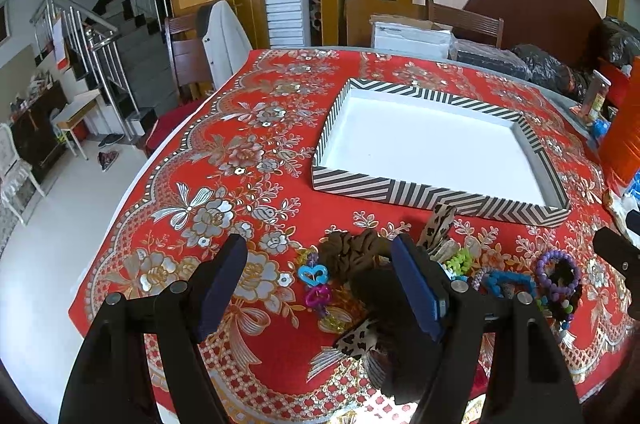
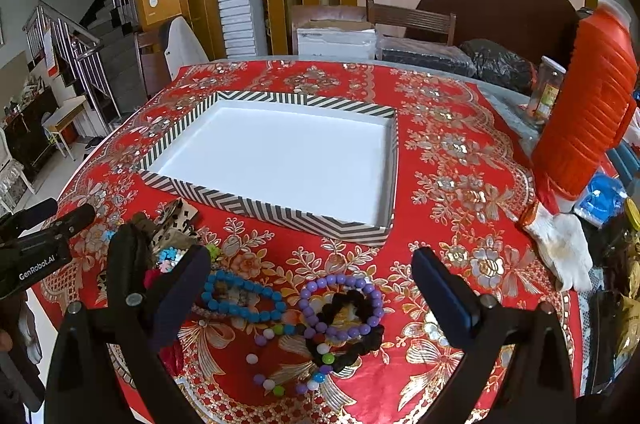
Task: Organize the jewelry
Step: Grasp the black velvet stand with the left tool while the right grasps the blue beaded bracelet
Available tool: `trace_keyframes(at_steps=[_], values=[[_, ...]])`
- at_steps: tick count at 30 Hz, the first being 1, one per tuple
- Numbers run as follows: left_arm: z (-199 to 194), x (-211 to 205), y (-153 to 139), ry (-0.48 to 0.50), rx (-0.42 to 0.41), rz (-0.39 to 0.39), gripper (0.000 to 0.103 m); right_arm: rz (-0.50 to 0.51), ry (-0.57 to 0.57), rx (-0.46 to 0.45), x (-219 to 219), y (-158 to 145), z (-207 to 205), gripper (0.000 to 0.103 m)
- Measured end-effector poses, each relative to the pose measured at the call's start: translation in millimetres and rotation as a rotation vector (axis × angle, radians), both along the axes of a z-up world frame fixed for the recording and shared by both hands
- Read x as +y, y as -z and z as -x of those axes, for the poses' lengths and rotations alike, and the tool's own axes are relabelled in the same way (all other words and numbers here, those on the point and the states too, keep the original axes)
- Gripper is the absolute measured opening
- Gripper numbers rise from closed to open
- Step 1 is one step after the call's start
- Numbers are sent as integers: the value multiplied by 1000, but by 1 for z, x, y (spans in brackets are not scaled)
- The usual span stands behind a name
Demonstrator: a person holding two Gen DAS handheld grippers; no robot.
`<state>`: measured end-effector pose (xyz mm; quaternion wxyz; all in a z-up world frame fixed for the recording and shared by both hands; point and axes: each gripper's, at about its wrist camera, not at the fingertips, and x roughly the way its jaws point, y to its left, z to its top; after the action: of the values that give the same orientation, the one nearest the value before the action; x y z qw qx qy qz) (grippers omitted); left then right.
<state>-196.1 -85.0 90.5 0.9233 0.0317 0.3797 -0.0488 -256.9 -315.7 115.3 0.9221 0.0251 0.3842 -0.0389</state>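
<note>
I have both grippers low over the near edge of the red floral tablecloth (image 2: pixel 448 159), and neither holds anything. My left gripper (image 1: pixel 320 284) has its fingers spread wide with nothing between the pads; a blue heart charm (image 1: pixel 313 274) and a pink one (image 1: pixel 318 296) lie on the cloth between the fingers, closer to the right one, and a brown scrunchie (image 1: pixel 352 252) sits just ahead of that right fingertip. A leopard-print bow (image 1: pixel 436 228) lies beyond the right finger, toward the box. My right gripper (image 2: pixel 310 278) is likewise spread wide and empty. Between its fingers I see a blue bead bracelet (image 2: pixel 240 298) near the left finger, and a purple bead bracelet (image 2: pixel 340 304) lying over a black scrunchie (image 2: pixel 344 344) nearer the middle; a string of mixed-colour beads (image 2: pixel 280 356) trails below them, toward the camera. The striped box (image 2: pixel 280 201), white inside and with nothing in it, rests on the cloth straight ahead of both pairs of fingertips, well apart from the jewelry pile. To the right of my right finger a white work glove (image 2: pixel 564 244) lies by an orange thermos (image 2: pixel 588 95).
</note>
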Motion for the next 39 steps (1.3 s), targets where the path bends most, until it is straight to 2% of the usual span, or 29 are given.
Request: trace_keyframes(at_steps=[13,19,23,31,36,38,39], values=[[4,1,-3,23,26,30,71,-3,-1,19,-1,5,-1,102],[4,21,-6,46,75,102,71,-14,-11,16,-4,3,0,102],[7,31,-3,79,133,176,71,-37,-19,24,-9,4,-1,102],[13,-2,9,165,178,164,71,-65,-31,59,-12,12,-6,102],[3,-24,24,168,187,96,71,-89,-61,72,-18,13,-5,102],[-1,-28,30,177,194,79,61,-101,-89,89,-16,17,-6,96],[-3,-30,34,188,209,76,43,-102,-104,103,-15,21,-8,88]])
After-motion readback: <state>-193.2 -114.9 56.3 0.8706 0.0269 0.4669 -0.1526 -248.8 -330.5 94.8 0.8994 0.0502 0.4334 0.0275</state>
